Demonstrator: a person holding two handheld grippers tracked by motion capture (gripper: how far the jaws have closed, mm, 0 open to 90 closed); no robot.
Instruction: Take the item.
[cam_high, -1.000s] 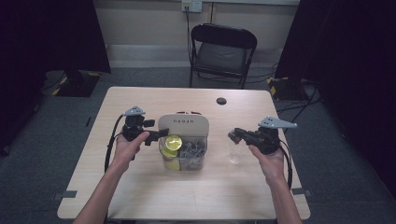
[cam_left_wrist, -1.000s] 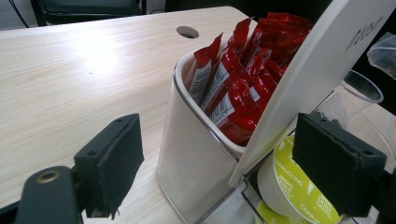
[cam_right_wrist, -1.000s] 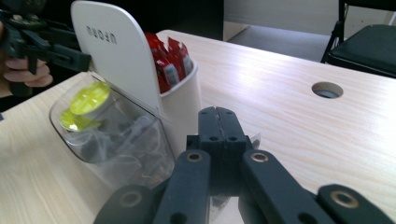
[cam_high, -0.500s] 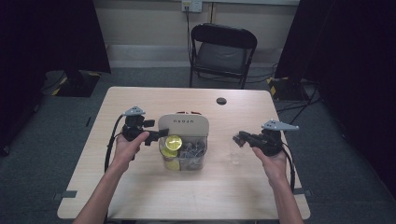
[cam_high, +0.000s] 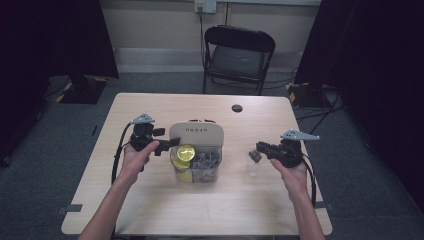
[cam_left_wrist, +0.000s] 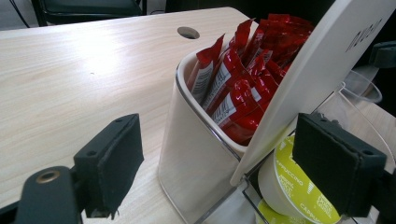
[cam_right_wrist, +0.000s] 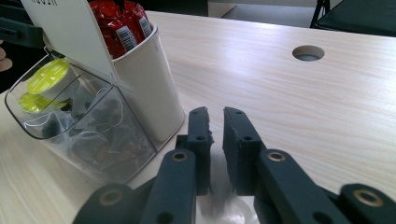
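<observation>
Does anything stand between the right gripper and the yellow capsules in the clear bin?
Yes: the clear wall of the bin stands between the right gripper and the capsules. That gripper also seems shut on a clear cup.

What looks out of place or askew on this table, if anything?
Nothing is spilled or damaged. The flat white lid of the white-and-clear plastic organiser stands tilted open, and the yellow-topped capsules in its clear front bin lie tipped at different angles, not stacked upright.
</observation>
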